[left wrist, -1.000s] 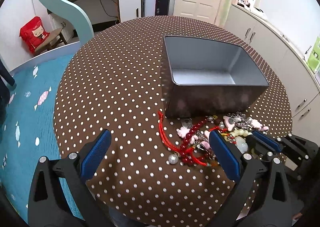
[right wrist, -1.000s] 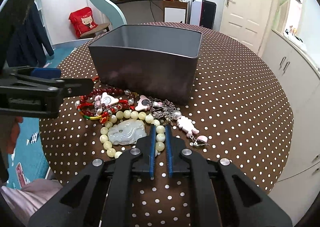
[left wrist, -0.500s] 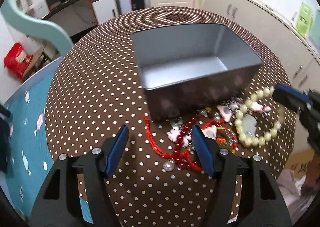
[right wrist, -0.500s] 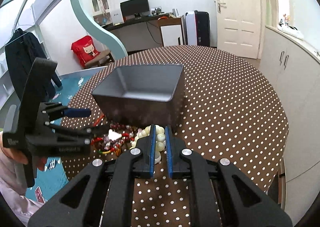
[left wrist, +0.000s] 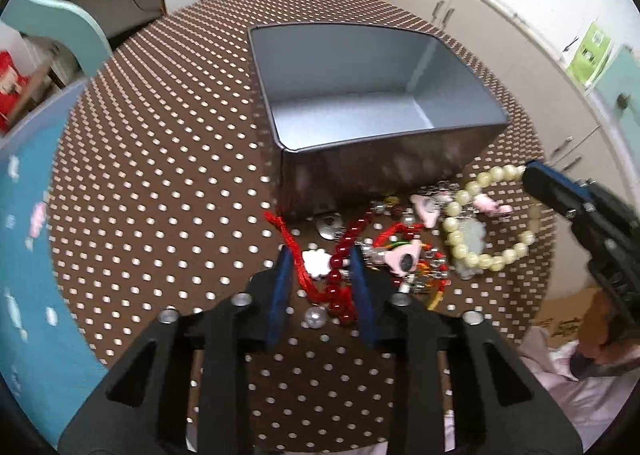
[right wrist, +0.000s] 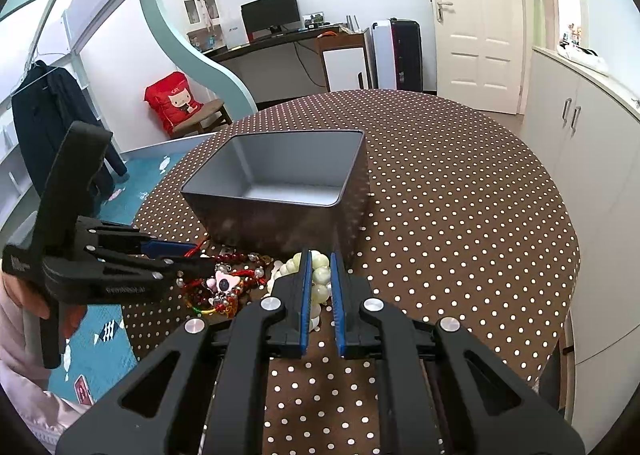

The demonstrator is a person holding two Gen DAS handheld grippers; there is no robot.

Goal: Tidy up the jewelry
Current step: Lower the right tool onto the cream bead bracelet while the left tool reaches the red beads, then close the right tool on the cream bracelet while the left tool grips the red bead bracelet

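Note:
A grey metal box point(left wrist: 372, 103) point(right wrist: 280, 191) stands open and empty on the polka-dot table. A heap of jewelry point(left wrist: 384, 251) lies in front of it. My right gripper point(right wrist: 319, 271) is shut on a pale green bead bracelet point(left wrist: 480, 223) point(right wrist: 320, 275) with a jade pendant and holds it lifted above the heap. My left gripper point(left wrist: 322, 267) has its jaws narrowed around a red bead bracelet with red cord point(left wrist: 340, 263) at the heap's left end; its arm shows in the right wrist view point(right wrist: 168, 255).
The round brown polka-dot table point(left wrist: 160, 175) point(right wrist: 460, 195) has its edge close behind both grippers. White cabinets point(right wrist: 580, 135) stand to the right. A blue rug point(left wrist: 24, 215) lies to the left of the table.
My right gripper has lifted the pale green bracelet off the heap and risen. My left gripper has moved in over the red beads and narrowed its jaws around them.

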